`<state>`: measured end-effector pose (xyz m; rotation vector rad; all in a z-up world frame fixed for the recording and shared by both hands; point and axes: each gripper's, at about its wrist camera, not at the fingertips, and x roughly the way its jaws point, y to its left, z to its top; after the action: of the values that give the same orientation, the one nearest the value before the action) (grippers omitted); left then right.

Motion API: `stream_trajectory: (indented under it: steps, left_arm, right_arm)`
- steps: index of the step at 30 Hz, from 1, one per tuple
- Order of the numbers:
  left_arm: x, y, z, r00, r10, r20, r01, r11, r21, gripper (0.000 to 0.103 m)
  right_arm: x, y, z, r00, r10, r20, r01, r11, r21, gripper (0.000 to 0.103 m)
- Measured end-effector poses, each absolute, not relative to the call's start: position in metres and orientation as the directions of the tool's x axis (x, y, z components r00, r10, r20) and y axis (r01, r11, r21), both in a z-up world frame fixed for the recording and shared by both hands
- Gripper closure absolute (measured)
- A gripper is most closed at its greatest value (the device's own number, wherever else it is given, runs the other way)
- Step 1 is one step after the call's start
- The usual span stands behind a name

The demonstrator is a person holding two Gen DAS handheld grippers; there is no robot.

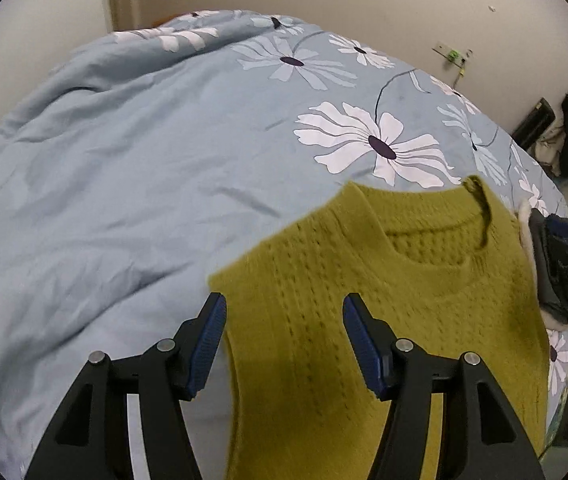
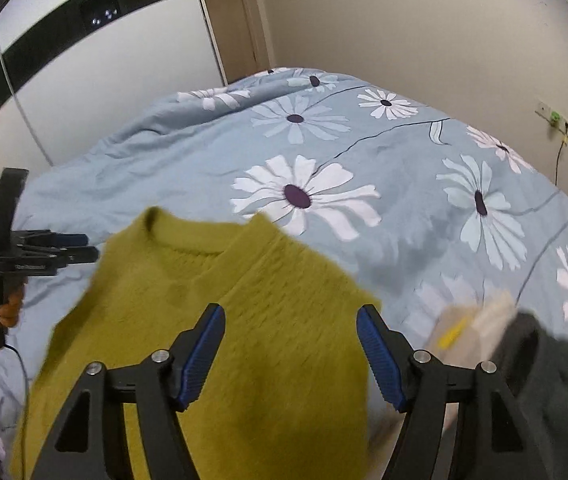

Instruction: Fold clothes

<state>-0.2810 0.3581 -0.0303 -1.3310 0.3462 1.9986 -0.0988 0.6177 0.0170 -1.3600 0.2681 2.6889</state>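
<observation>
place: home bedroom | shown by: floral duvet (image 2: pixel 364 160) on bed, wardrobe door (image 2: pixel 96 80)

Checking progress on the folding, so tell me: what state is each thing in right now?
Mustard-yellow knitted sweater: lying flat on the bed, neckline away from the tongs, not held.
Left tongs: open, over the sweater.
Right tongs: open, over the sweater.
Blue floral duvet: spread out, wrinkled.
Dark clothes pile: heaped, unfolded.

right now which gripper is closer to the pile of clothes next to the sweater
Right. The right gripper hovers open over the green sweater with the pile of clothes just beside its right finger. The left gripper is off the sweater's far left edge.
</observation>
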Motion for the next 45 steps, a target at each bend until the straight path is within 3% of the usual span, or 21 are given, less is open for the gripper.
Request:
stream_trajectory:
  steps: [6, 13, 19, 22, 25, 26, 28, 45]
  left_arm:
    - [-0.314, 0.365, -0.05, -0.183, 0.457, -0.871, -0.707, -0.677, -0.207, 0.041]
    - [-0.33, 0.372, -0.084, -0.076, 0.519, -0.852, -0.696, -0.639, -0.327, 0.041]
    - [-0.33, 0.367, -0.089, -0.058, 0.567, -0.822, -0.685, -0.621, -0.38, 0.042]
    - [-0.324, 0.367, -0.085, -0.072, 0.568, -0.82, -0.693, -0.619, -0.368, 0.069]
    - [-0.316, 0.368, -0.076, -0.122, 0.549, -0.827, -0.716, -0.625, -0.309, 0.083]
    - [-0.314, 0.368, -0.073, -0.136, 0.542, -0.829, -0.719, -0.63, -0.293, 0.085]
    - [-0.311, 0.366, -0.067, -0.155, 0.534, -0.831, -0.717, -0.64, -0.277, 0.088]
    - [-0.209, 0.321, 0.063, -0.262, 0.551, -0.792, -0.753, -0.63, -0.189, 0.092]
  right_arm:
    - [-0.138, 0.643, -0.016, -0.524, 0.016, -0.851, -0.146, -0.987, 0.072, 0.032]
    - [-0.148, 0.668, -0.039, -0.52, -0.13, -0.844, -0.109, -0.97, 0.217, 0.035]
    - [-0.147, 0.667, -0.04, -0.518, -0.196, -0.833, -0.089, -0.956, 0.28, 0.053]
    - [-0.146, 0.667, -0.04, -0.514, -0.212, -0.831, -0.101, -0.948, 0.303, 0.063]
    - [-0.143, 0.664, -0.037, -0.514, -0.195, -0.836, -0.11, -0.951, 0.29, 0.076]
    - [-0.141, 0.663, -0.035, -0.514, -0.183, -0.838, -0.113, -0.954, 0.277, 0.084]
    - [-0.138, 0.66, -0.029, -0.516, -0.161, -0.841, -0.119, -0.959, 0.257, 0.088]
    - [-0.051, 0.587, 0.086, -0.587, -0.031, -0.809, -0.098, -0.989, 0.109, 0.09]
